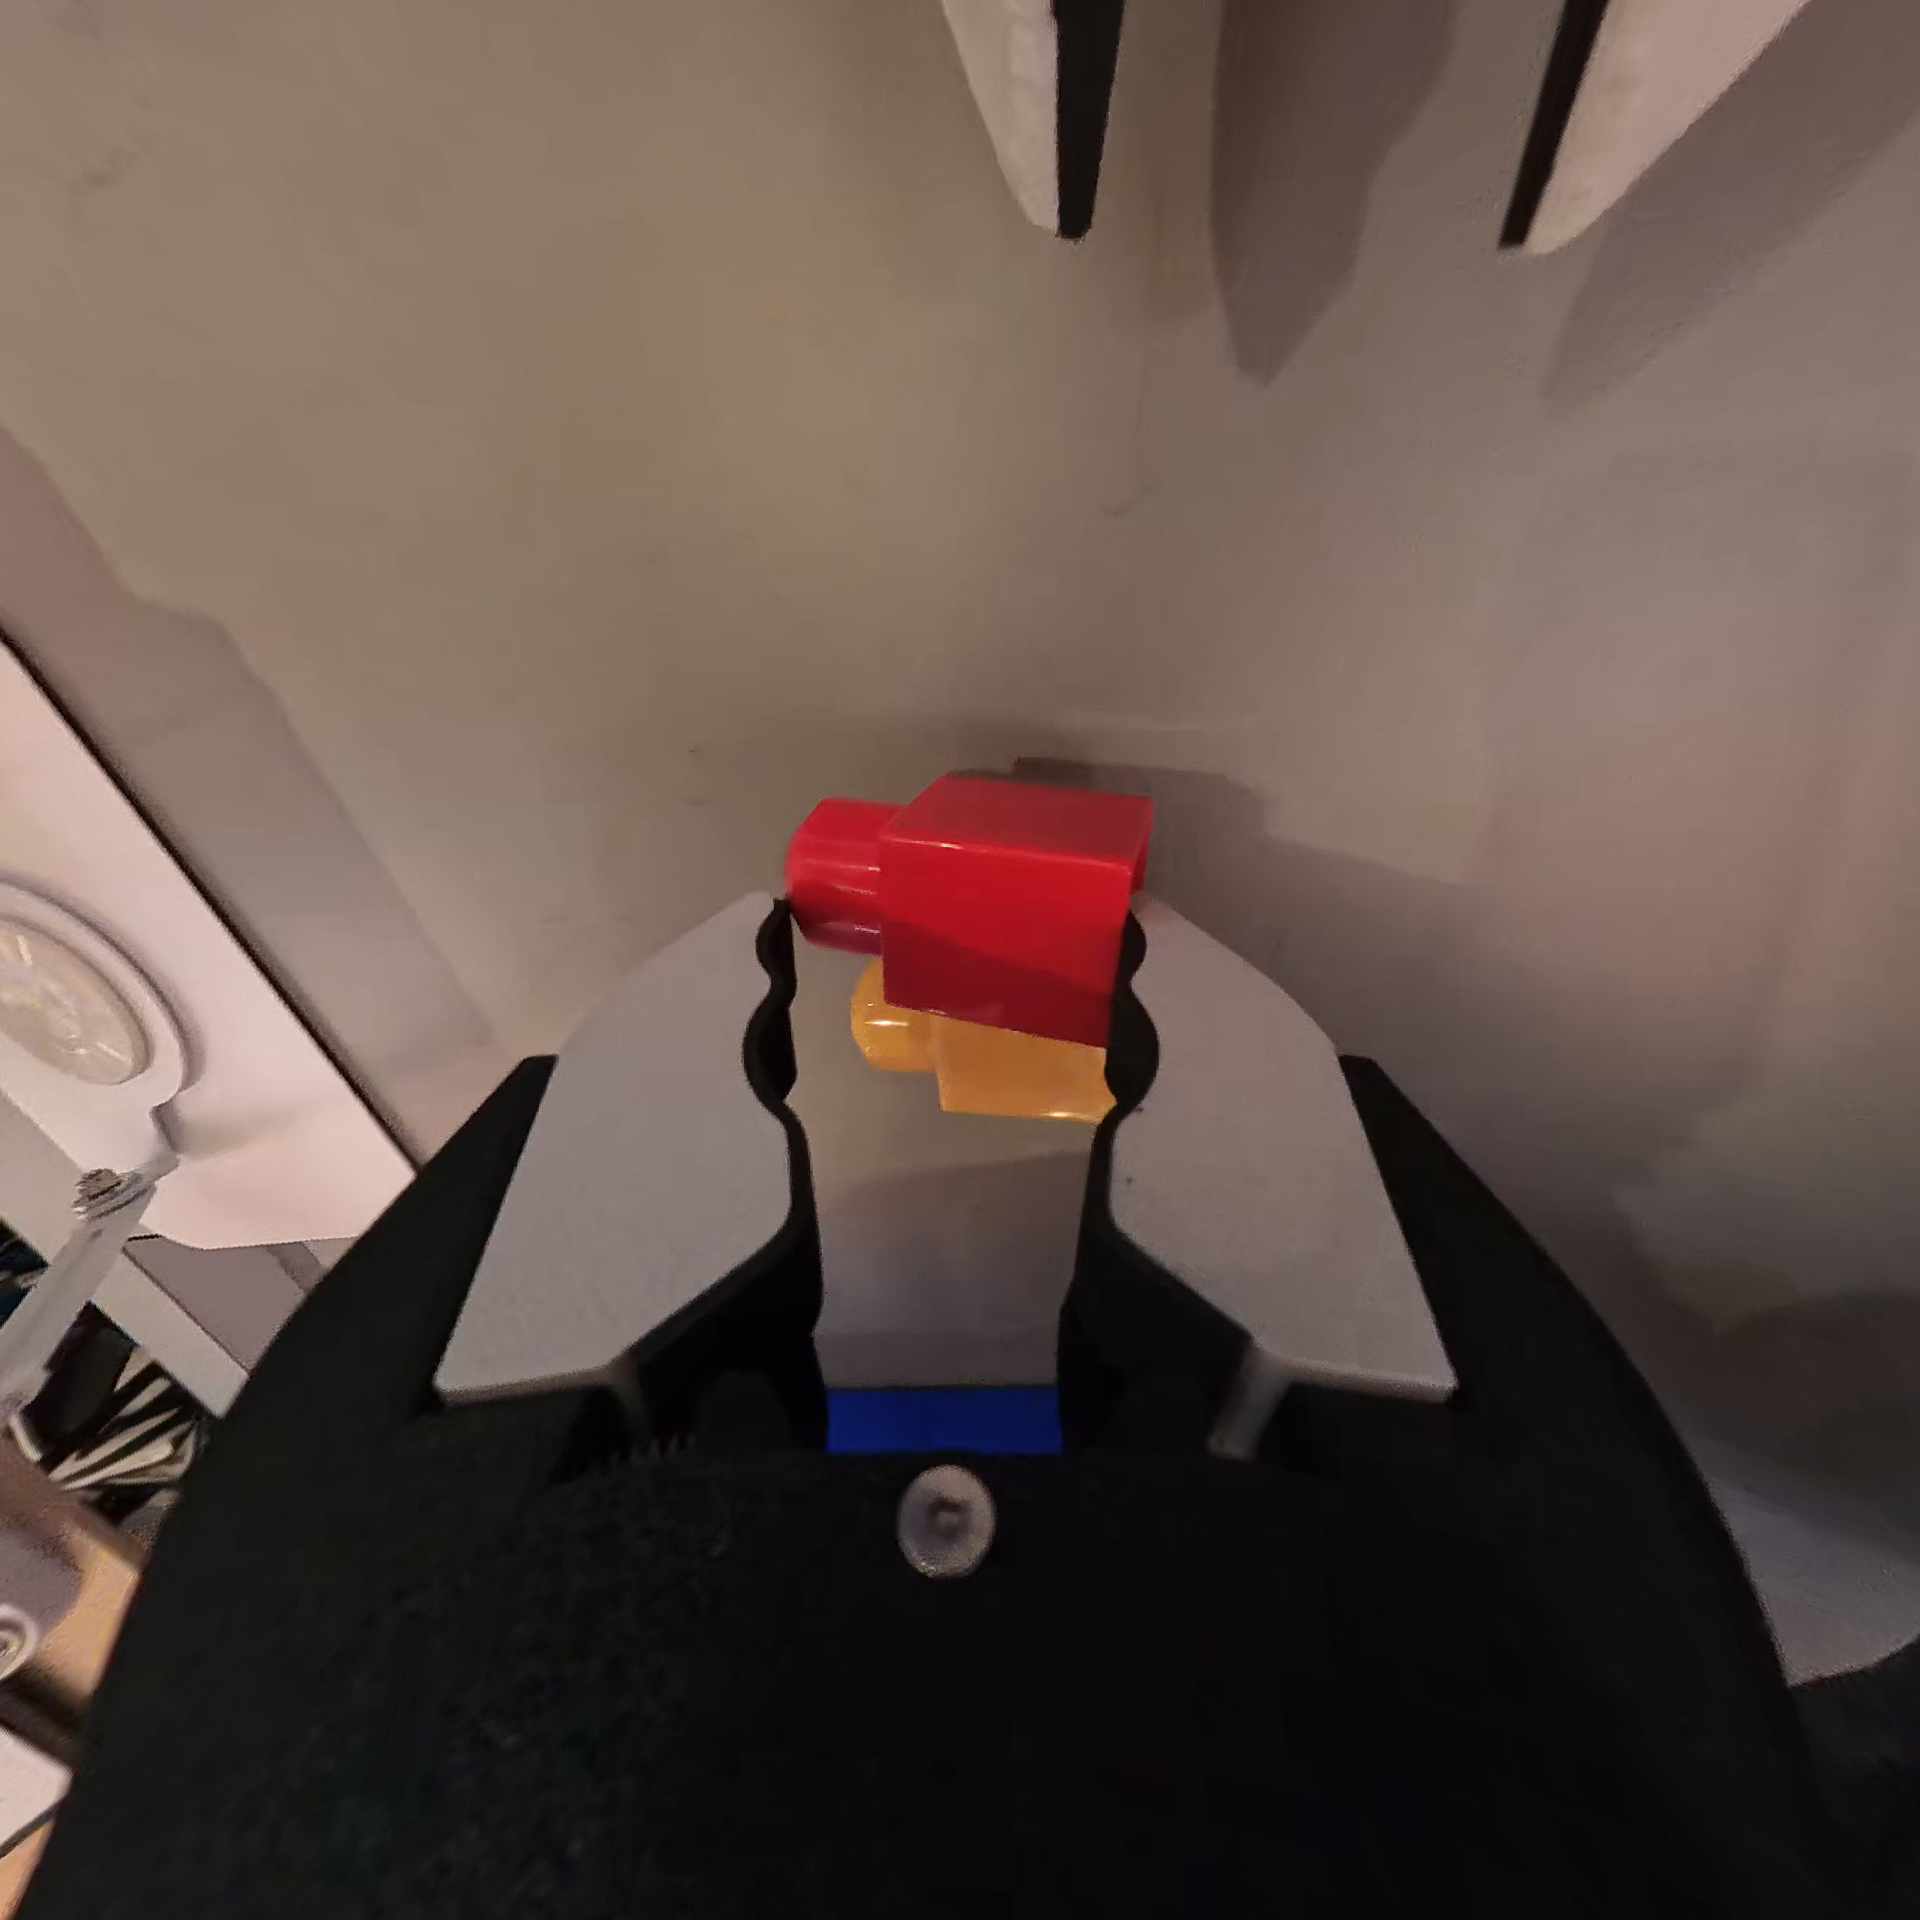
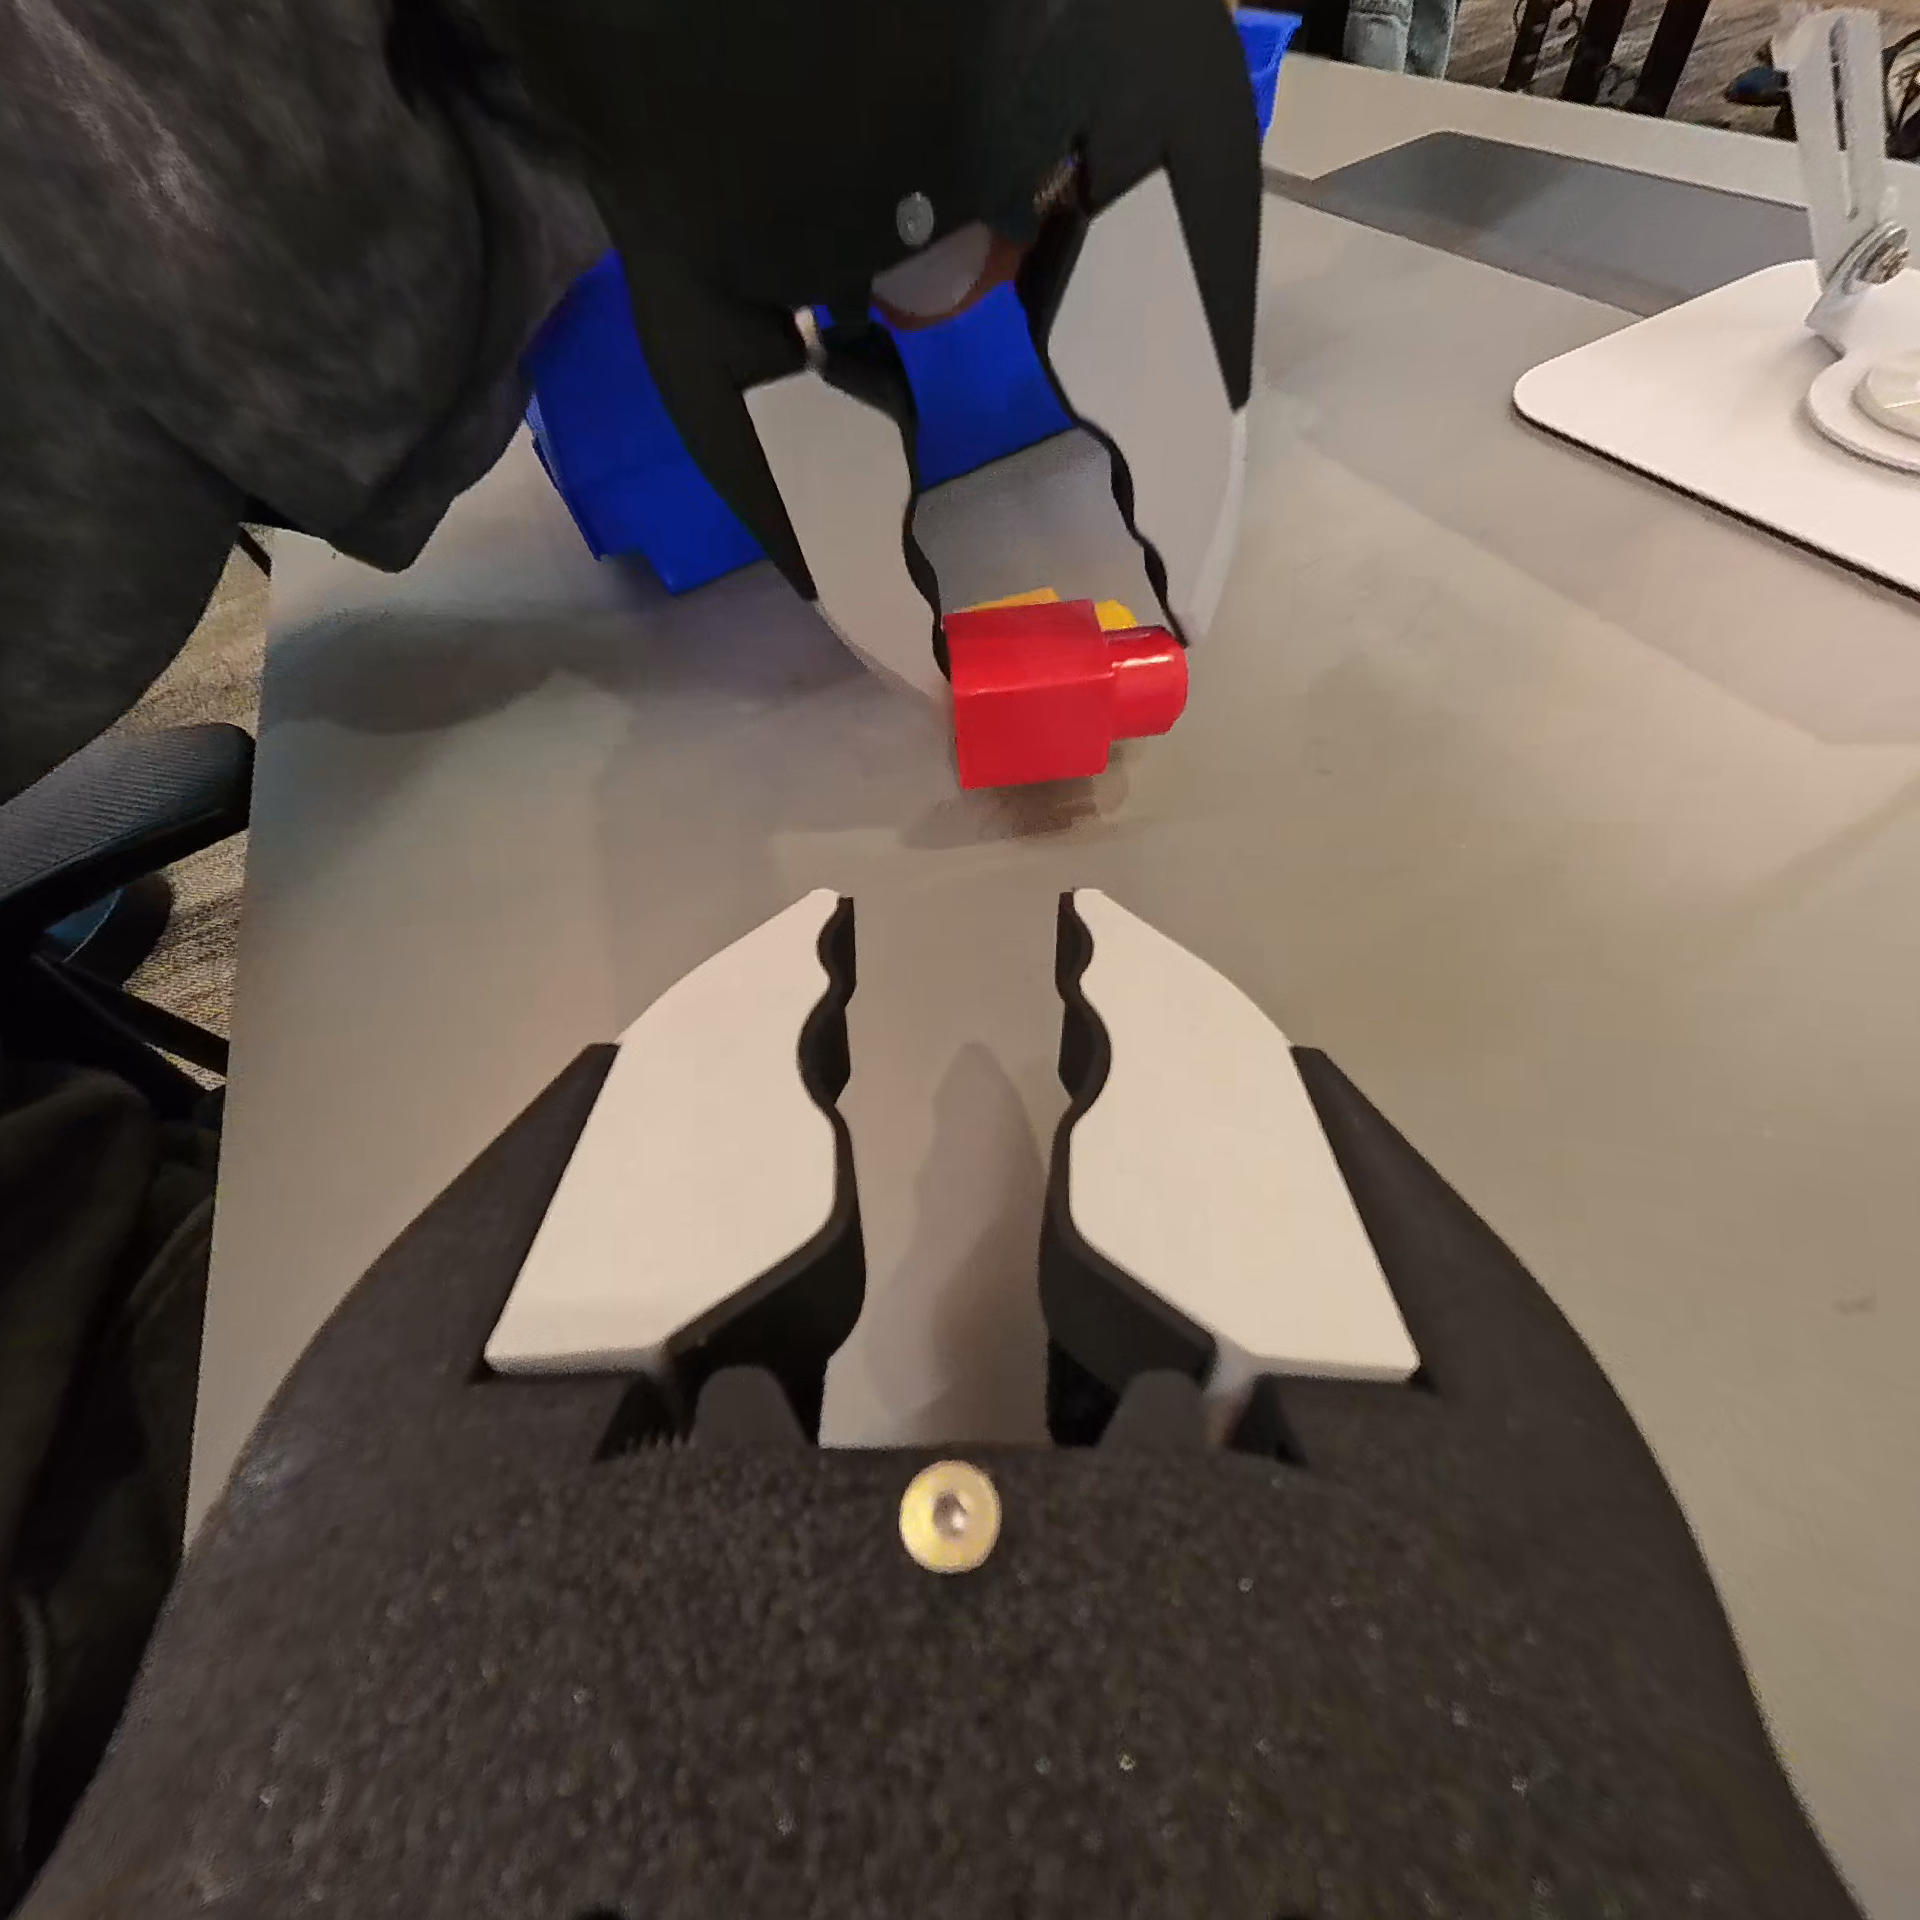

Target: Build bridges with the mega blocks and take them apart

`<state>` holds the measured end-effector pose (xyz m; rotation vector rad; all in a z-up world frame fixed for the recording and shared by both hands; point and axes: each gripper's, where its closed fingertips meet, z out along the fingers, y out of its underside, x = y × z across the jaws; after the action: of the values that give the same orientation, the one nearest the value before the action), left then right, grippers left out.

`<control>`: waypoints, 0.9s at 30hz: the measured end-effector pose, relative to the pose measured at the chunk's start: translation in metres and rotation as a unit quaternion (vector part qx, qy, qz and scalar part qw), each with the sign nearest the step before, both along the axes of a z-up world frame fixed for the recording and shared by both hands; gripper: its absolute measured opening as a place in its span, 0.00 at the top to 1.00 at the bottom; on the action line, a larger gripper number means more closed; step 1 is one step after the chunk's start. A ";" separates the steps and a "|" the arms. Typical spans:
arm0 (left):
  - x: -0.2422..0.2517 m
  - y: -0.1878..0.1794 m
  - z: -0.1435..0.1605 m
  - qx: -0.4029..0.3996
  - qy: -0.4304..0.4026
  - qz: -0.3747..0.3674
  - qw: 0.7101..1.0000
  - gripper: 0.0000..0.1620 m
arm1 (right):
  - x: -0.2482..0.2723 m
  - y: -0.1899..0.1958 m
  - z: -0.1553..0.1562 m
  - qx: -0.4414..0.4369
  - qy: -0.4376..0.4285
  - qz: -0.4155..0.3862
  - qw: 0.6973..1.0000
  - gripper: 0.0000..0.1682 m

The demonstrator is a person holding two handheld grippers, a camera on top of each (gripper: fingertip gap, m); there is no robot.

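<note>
A red block (image 1: 997, 904) lies on its side, stud to the left, between the fingertips of my left gripper (image 1: 956, 920), which is shut on it just over the grey table (image 1: 520, 520). A yellow block (image 1: 997, 1075) sits right behind it between the same fingers; I cannot tell if the two are joined. In the right wrist view the left gripper (image 2: 1058, 634) comes down from above onto the red block (image 2: 1039, 696), with the yellow block (image 2: 1023, 600) peeking behind. My right gripper (image 2: 956, 904) is open and empty, short of the red block; it also shows in the left wrist view (image 1: 1294, 218).
A blue bin (image 2: 623, 447) stands behind the left gripper. A white stand base (image 2: 1714, 416) lies at the right and a dark mat (image 2: 1558, 208) at the far right. The table's left edge (image 2: 249, 831) borders a black chair (image 2: 104, 810). A person's dark sleeve (image 2: 208, 260) fills the upper left. Tip to tip, the grippers are about 10 centimeters apart.
</note>
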<state>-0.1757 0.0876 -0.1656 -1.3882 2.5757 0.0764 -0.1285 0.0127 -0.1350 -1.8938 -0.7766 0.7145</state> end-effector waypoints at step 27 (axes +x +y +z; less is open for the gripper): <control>-0.048 0.002 0.048 0.050 -0.052 0.096 0.993 0.55 | 0.008 0.005 -0.005 -0.035 0.010 -0.006 0.999 0.78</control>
<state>-0.2237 0.0900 -0.1173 -1.5561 2.3167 0.1565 -0.1202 0.0180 -0.1404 -1.9492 -0.7363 0.7602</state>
